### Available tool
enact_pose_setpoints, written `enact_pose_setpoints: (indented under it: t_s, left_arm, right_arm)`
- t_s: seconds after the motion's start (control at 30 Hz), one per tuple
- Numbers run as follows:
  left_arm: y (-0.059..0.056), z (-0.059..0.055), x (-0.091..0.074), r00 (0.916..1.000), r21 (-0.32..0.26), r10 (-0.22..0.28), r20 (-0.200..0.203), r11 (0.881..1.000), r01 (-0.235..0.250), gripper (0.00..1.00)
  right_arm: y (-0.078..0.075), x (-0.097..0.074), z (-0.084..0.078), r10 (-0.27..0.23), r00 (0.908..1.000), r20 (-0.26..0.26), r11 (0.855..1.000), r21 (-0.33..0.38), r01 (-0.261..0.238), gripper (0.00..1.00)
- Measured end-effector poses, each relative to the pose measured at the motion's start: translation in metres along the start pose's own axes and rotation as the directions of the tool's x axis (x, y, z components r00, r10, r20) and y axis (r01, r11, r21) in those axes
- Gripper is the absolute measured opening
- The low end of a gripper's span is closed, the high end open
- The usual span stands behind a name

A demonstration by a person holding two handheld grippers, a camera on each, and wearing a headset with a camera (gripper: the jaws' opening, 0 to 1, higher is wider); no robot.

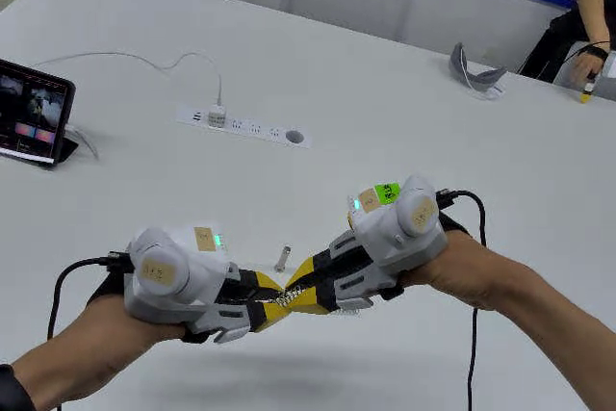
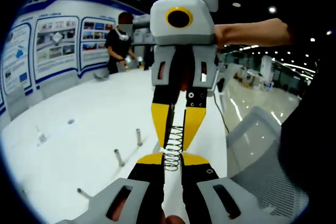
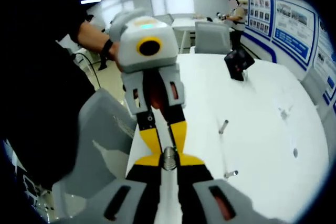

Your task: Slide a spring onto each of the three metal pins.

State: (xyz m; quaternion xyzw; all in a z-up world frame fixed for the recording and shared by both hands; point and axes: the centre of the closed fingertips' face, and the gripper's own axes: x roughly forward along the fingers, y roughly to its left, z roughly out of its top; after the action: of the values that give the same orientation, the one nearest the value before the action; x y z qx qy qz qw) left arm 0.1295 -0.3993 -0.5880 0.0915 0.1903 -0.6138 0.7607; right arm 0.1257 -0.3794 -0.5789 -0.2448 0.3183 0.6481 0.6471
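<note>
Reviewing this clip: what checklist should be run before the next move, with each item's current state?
1. Spring spans both grippers' tips: ok.
2. Left gripper shut on the spring: ok.
3. Right gripper gripping it: cannot tell.
4. Three pins on the table beside the grippers: ok.
5. Any pin already carrying a spring: not ok, all three look bare.
6. Pin threaded inside the held spring: cannot tell.
</note>
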Motion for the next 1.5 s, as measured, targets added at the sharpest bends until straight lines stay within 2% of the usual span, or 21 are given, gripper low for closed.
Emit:
enact_pose_setpoints:
  t_s: [0.27, 0.5, 0.7, 0.87, 1.0, 1.1, 1.27, 1.5]
  left_arm:
    - [0.018, -0.015, -0.020, 0.9975, -0.053, 0.070, -0.004, 0.996, -0.070, 0.17]
    - [0.033, -0.038, -0.043, 0.9880, -0.102, 0.150, -0.034, 0.983, -0.153, 0.23]
    - [0.048, -0.056, -0.063, 0.9727, -0.132, 0.222, -0.067, 0.964, -0.230, 0.28]
    - [0.058, -0.063, -0.072, 0.9589, -0.144, 0.270, -0.087, 0.949, -0.280, 0.32]
    - [0.062, -0.066, -0.075, 0.9521, -0.152, 0.290, -0.096, 0.941, -0.302, 0.36]
    - [0.067, -0.068, -0.079, 0.9441, -0.156, 0.312, -0.106, 0.932, -0.326, 0.40]
    - [0.072, -0.074, -0.086, 0.9338, -0.172, 0.337, -0.118, 0.919, -0.354, 0.45]
    - [0.080, -0.086, -0.100, 0.9143, -0.202, 0.379, -0.144, 0.893, -0.402, 0.53]
  right_arm:
    - [-0.010, 0.014, 0.009, 0.026, 0.9996, -0.012, 0.999, -0.031, -0.026, 0.12]
    - [-0.021, 0.022, 0.012, 0.021, 0.9997, -0.014, 0.999, -0.043, -0.021, 0.12]
    - [-0.030, 0.031, 0.005, 0.017, 0.9987, -0.048, 0.998, -0.052, -0.020, 0.12]
    - [-0.039, 0.035, 0.000, 0.004, 0.9977, -0.068, 0.999, -0.048, -0.008, 0.12]
    - [-0.043, 0.039, -0.001, 0.013, 0.9976, -0.068, 0.999, -0.037, -0.015, 0.12]
    - [-0.046, 0.042, -0.004, 0.010, 0.9967, -0.080, 0.999, -0.039, -0.013, 0.12]
    - [-0.058, 0.049, -0.007, -0.004, 0.9957, -0.093, 0.999, -0.033, 0.001, 0.12]
    - [-0.077, 0.056, -0.005, -0.022, 0.9945, -0.103, 0.999, -0.030, 0.019, 0.12]
